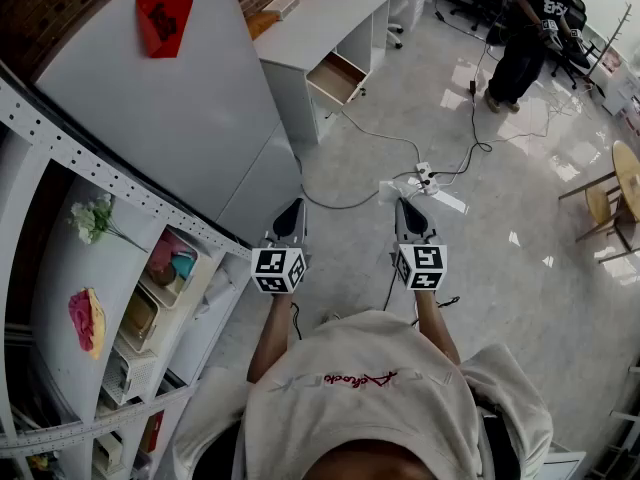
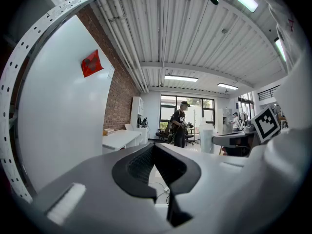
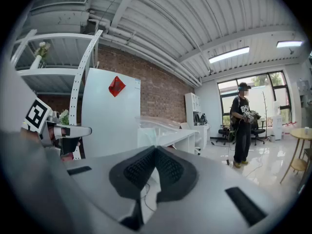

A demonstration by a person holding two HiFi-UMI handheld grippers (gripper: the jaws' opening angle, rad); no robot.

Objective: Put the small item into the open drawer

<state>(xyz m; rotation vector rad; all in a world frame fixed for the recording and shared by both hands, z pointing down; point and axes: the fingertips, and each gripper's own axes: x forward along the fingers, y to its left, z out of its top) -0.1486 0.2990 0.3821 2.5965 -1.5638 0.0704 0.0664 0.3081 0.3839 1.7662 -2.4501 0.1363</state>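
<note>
A white desk [image 1: 322, 16] stands far ahead against the brick wall, with its open drawer [image 1: 335, 78] pulled out toward the room. On the desk's far end lie a brownish box [image 1: 262, 21] and a flat white item [image 1: 283, 5]; which is the small item I cannot tell. My left gripper [image 1: 296, 205] and right gripper [image 1: 402, 204] hover side by side over the floor, well short of the desk. Both point ahead, nearly level. The left gripper [image 2: 153, 145] is shut with nothing in it. The right gripper [image 3: 156, 148] is shut and empty too.
A tall white panel [image 1: 190, 108] with a red paper piece [image 1: 163, 23] stands to the left. A perforated shelf rack [image 1: 110, 183] holds flowers and boxes. Cables and a power strip [image 1: 425, 177] lie on the floor. A person [image 1: 525, 30] stands far right, near a round wooden table [image 1: 628, 173].
</note>
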